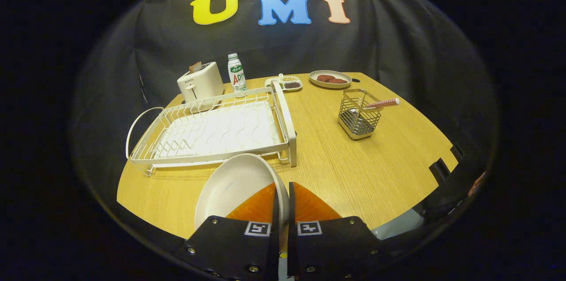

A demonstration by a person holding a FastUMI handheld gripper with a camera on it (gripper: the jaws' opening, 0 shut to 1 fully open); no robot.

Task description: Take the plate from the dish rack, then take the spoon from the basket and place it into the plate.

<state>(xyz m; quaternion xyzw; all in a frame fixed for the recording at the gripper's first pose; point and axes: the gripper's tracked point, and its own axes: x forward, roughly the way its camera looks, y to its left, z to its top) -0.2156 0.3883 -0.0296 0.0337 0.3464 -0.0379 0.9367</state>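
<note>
White plate (234,186) sits clenched in the gripper (283,192): fingers nearly closed, rim pinched between them, bowl side tilted twd the rack. It hangs over the table's (353,170) near edge, just in front of the rack (212,131), which is at the left side w/ no dishes in it. Wire basket (358,115) stands well apart at the right side, spoon (382,103) in it, checked handle leaning out over the rim. Along the far edge: toaster (200,82), bottle (236,73), small tray (289,83), and a dish (330,78) w/ prob. cookies.
</note>
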